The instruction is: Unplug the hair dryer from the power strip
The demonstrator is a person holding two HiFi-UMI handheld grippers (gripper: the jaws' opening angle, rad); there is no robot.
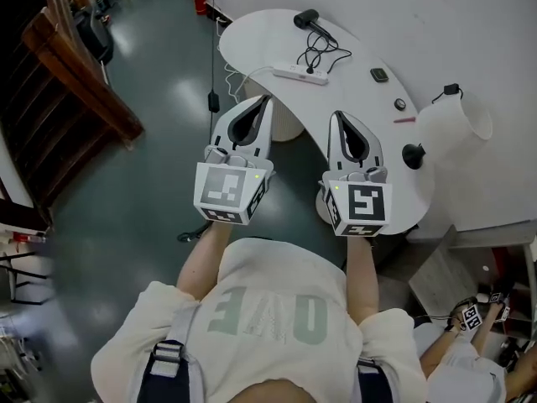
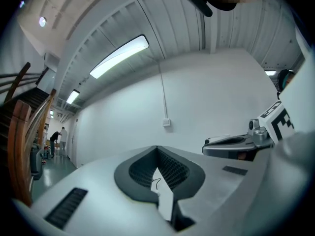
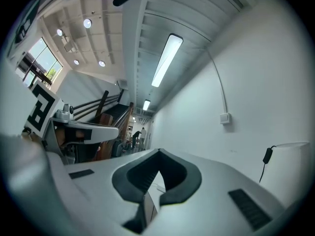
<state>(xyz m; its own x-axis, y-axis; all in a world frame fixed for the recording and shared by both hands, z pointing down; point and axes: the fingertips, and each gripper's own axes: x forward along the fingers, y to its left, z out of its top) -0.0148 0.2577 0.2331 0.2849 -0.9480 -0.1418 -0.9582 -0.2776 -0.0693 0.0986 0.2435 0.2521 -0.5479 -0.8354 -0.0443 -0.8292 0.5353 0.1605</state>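
Note:
A black hair dryer (image 1: 307, 18) lies at the far end of the curved white table (image 1: 361, 99). Its black cord (image 1: 320, 55) loops down to a white power strip (image 1: 299, 75), where it is plugged in. My left gripper (image 1: 268, 99) and right gripper (image 1: 336, 115) hover side by side over the table's near edge, short of the strip. Both are shut on nothing. In the left gripper view the jaws (image 2: 157, 147) meet, with a sliver of table and cord showing below them. The right gripper view shows its jaws (image 3: 158, 151) likewise closed.
On the table's right part lie a small black device (image 1: 379, 75), a round black button (image 1: 400, 104), a pink pen (image 1: 404, 120) and a black knob (image 1: 412, 154). A white cylinder (image 1: 453, 124) stands at the right. A wooden stair rail (image 1: 75, 82) runs at the left. Another person (image 1: 470, 351) is at the lower right.

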